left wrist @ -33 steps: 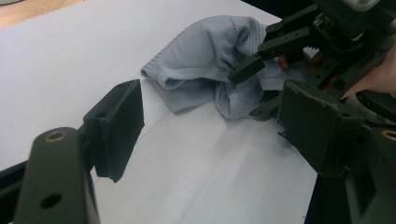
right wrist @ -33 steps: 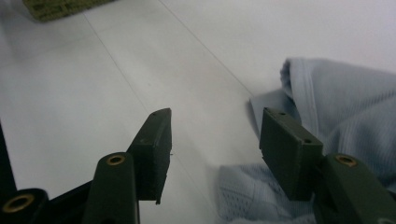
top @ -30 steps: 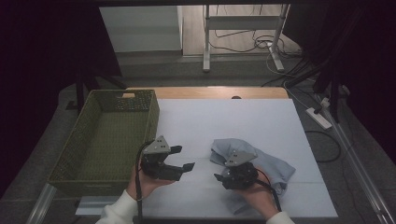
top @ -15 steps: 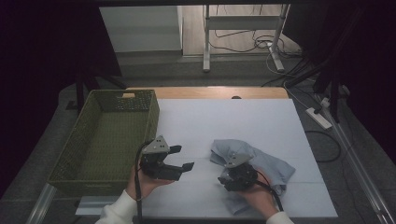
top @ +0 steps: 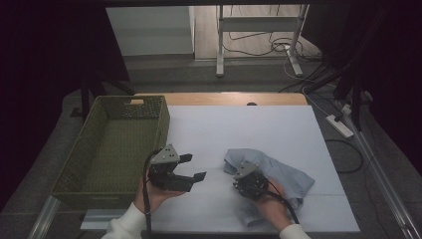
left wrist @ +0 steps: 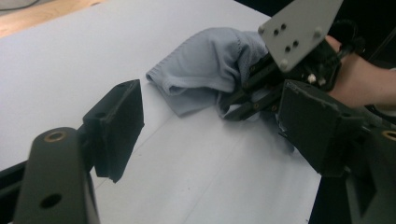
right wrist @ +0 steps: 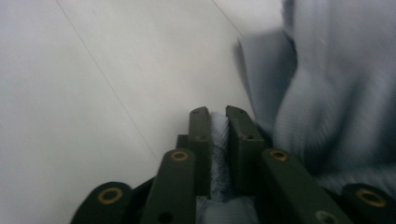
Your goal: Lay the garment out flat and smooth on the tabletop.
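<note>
Two tongs work over the desk (top: pixel 239 129), one in each hand. Right tongs (top: pixel 241 175) sit low on the near-left part of the cloth (top: pixel 283 174); jaws have just been closing and now pinch a fold of it. In the right gripper view the pale blue knit shows squeezed betw. the two black jaws, w/ the rest of the cloth (right wrist: pixel 336 93) bunched up to the right.

Left tongs (top: pixel 191 168) hover near the desk's left side, just right of the basket (top: pixel 94 144), jaws spread wide w/ nothing betw. them. In the left gripper view they point toward the cloth (left wrist: pixel 205 70) and the right tongs (left wrist: pixel 233 105), which bite its edge; grey plate on top of the right tongs faces the camera.

Cloth lies crumpled on the desk's near-right area, well apart from the basket, a fold trailing toward the near edge under the right hand (top: pixel 271 206). Basket, green wicker, sits at the desk's left edge. Left hand (top: pixel 154 196) grips its tool from below.
</note>
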{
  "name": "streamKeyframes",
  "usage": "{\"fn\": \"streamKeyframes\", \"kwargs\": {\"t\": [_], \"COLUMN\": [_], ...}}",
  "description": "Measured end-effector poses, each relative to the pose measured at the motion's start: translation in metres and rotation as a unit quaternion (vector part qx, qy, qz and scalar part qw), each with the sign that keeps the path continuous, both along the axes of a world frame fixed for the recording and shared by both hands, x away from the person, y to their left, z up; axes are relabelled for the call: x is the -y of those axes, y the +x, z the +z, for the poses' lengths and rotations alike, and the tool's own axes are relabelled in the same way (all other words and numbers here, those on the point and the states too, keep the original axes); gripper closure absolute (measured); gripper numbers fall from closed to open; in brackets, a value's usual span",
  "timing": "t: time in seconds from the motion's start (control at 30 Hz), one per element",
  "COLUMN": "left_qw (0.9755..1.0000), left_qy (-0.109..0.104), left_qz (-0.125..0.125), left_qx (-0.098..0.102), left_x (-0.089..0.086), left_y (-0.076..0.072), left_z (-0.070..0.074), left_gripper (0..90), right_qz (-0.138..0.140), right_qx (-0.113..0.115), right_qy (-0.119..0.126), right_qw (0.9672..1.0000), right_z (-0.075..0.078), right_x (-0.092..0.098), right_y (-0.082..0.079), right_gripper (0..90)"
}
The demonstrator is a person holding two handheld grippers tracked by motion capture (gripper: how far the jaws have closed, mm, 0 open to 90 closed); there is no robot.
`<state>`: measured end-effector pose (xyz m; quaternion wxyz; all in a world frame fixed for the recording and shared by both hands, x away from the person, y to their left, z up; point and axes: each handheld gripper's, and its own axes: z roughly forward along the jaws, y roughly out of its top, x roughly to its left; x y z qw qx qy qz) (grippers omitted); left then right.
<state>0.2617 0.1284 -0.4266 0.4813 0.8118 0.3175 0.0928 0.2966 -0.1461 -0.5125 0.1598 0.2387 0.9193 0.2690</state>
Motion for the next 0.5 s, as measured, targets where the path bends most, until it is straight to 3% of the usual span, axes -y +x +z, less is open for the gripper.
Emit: {"fn": "streamKeyframes", "kwargs": {"t": [0.2, 0.33, 0.37, 0.5], "left_qw": [1.0, 1.0, 1.0, 0.9999], "left_qy": [-0.003, -0.005, -0.006, -0.007], "left_qz": [0.004, 0.008, 0.008, 0.009], "left_qx": [0.0, 0.003, 0.003, 0.004], "left_x": [-0.003, -0.005, -0.005, -0.006], "left_y": [0.0, -0.001, -0.001, -0.001], "left_z": [0.0, 0.002, 0.002, 0.003], "left_gripper": [23.3, 23.3, 23.3, 23.3], "right_qz": [0.047, 0.105, 0.105, 0.133], "right_qx": [-0.006, 0.0, 0.0, -0.02], "right_qy": [0.043, 0.069, 0.069, 0.088], "right_qw": [0.9979, 0.9921, 0.9921, 0.9869], "right_z": [0.005, 0.003, 0.003, 0.001], "right_x": [-0.032, -0.054, -0.054, -0.062], "right_y": [-0.003, -0.016, -0.016, -0.024], "right_gripper": [83.6, 83.6, 83.6, 83.5]}}
